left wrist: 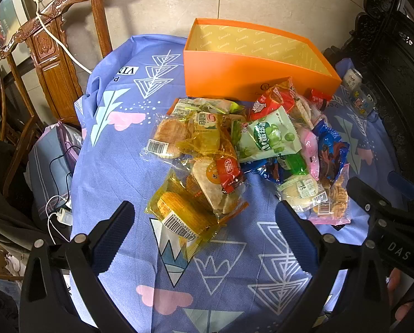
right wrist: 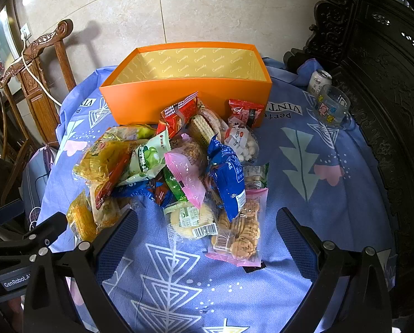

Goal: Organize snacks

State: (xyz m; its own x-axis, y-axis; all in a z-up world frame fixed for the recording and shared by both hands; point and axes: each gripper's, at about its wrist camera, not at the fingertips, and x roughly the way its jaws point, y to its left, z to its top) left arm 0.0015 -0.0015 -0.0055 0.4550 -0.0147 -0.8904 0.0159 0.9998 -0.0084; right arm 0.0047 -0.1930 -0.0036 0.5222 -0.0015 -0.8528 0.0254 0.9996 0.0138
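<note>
Snacks: We see a heap of small crinkly plastic snack packets [right wrist: 179, 172] in the middle of the right view, lying on the purple printed tablecloth [right wrist: 304, 216].
Box: The tall orange cardboard box with a yellow inside [right wrist: 190, 97] sits just behind the heap, in the upper middle. Some packets lean on its front wall. What we can see of its inside looks empty.
Nearest packets: The clear yellow packet with a barcode [left wrist: 179, 213] lies at the lower edge of the heap in the left view. The clear pink-edged packet of round cookies [right wrist: 239, 236] lies at the lower right of the heap in the right view.
Left claw: Our left gripper [left wrist: 204, 216] is wide open and holds nothing. The yellow packet sits right between its fingers.
Right claw: Our right gripper [right wrist: 207, 222] is wide open and empty too, just below the cookies.
How to do it well: We think the first packet should go in the box now. Pinch one packet by a flat edge, softly, so nothing inside breaks, and lift high to clear the wall.
Hard to see: The box floor is hidden by its front wall. Packets under the heap are covered. A silver drink can [right wrist: 319, 80] and a clear glass cup with coloured squares [right wrist: 332, 108] stand at the upper right.
</note>
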